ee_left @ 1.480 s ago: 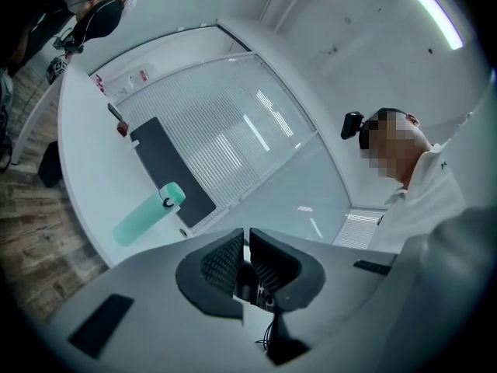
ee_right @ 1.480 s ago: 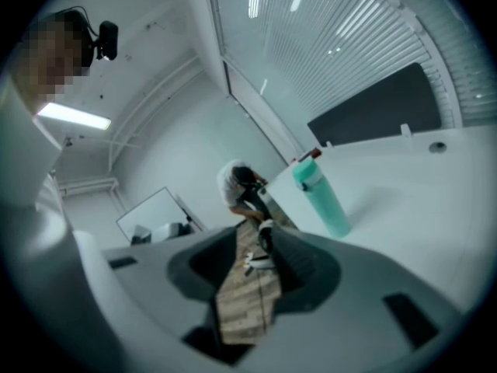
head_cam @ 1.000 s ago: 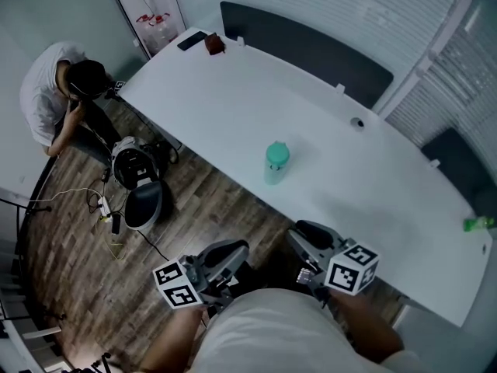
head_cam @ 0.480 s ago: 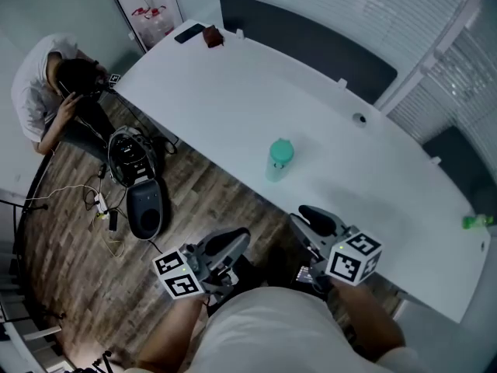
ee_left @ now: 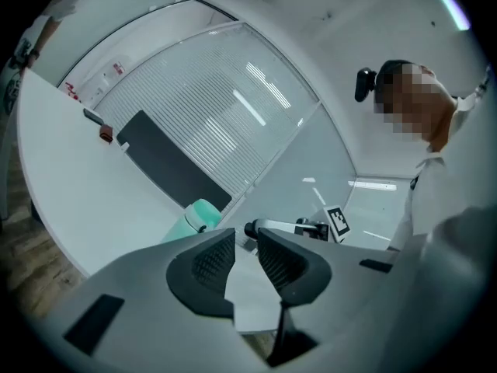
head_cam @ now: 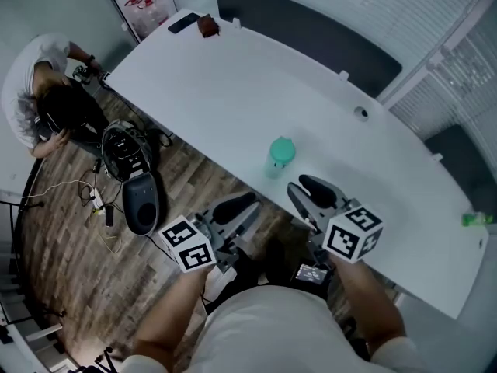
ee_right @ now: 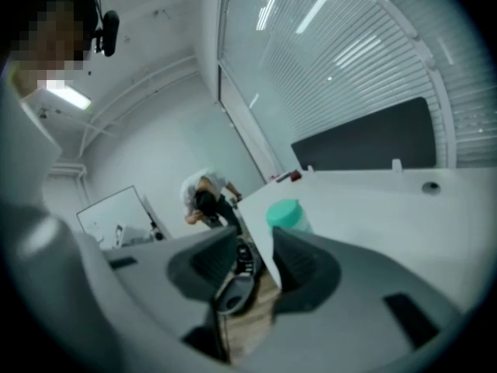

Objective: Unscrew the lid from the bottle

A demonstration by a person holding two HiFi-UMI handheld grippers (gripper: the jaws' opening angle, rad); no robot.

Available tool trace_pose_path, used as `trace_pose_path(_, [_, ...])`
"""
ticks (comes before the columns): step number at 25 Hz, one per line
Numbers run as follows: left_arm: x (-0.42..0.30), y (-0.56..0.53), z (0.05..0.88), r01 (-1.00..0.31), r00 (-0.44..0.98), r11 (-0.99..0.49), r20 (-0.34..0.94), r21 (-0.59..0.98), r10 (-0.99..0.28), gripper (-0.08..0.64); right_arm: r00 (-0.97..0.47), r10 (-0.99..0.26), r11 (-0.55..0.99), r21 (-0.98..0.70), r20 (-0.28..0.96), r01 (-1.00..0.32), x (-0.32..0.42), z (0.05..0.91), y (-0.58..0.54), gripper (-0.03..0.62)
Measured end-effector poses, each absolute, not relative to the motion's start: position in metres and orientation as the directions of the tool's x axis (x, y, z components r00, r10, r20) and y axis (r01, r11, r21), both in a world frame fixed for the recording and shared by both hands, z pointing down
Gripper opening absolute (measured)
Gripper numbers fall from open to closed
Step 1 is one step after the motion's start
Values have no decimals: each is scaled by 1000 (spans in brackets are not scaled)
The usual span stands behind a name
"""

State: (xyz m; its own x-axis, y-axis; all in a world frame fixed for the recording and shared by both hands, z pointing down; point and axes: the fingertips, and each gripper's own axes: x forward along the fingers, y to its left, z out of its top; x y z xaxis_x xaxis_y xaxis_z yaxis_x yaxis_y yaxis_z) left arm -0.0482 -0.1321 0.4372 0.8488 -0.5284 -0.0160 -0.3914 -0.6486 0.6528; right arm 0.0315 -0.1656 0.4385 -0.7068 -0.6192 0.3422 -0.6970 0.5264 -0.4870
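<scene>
A pale green bottle (head_cam: 278, 160) with a teal lid stands upright near the front edge of the white table (head_cam: 233, 92). My left gripper (head_cam: 234, 211) hangs over the floor just short of that edge, below and left of the bottle. Its jaws are opening with nothing between them. My right gripper (head_cam: 309, 194) is open and empty, close to the bottle's lower right. In the left gripper view the bottle (ee_left: 194, 217) shows beyond the left gripper (ee_left: 247, 259). In the right gripper view the bottle (ee_right: 289, 214) rises past the right gripper (ee_right: 256, 263).
A person (head_cam: 43, 99) crouches on the wood floor at the left, beside a helmet-like object (head_cam: 124, 148) and a black bag (head_cam: 144, 202). A phone (head_cam: 183, 22) and a brown object (head_cam: 207, 26) lie at the table's far corner. A green item (head_cam: 477, 221) sits at the right end.
Both grippers have moved forward toward the table edge and the bottle. The left jaws have parted. The person on the floor has shifted position.
</scene>
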Motion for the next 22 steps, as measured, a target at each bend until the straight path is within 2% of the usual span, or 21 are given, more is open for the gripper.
trace_pose_path(3, [-38, -153, 455, -476, 842, -678, 71, 560, -534, 145, -683, -635, 515, -460, 361, -723, 33, 443, -181, 151])
trace_pose_path(7, [-24, -182, 489, -583, 806, -691, 201, 427, -557, 249, -648, -645, 530, -374, 406, -761, 30, 454, -202, 216])
trace_pose_path(9, [-17, -194, 503, -619, 784, -688, 248, 380, -569, 280, -633, -645, 546, -321, 429, -774, 25, 459, -211, 239])
trace_pose_path(17, [8, -230, 534, -704, 704, -673, 351, 227, -617, 308, -583, -643, 560, -213, 497, -800, 12, 477, -236, 293])
trace_pose_path(22, [21, -246, 543, -711, 688, -682, 373, 174, -622, 308, -555, -640, 561, -171, 532, -810, 6, 484, -250, 298])
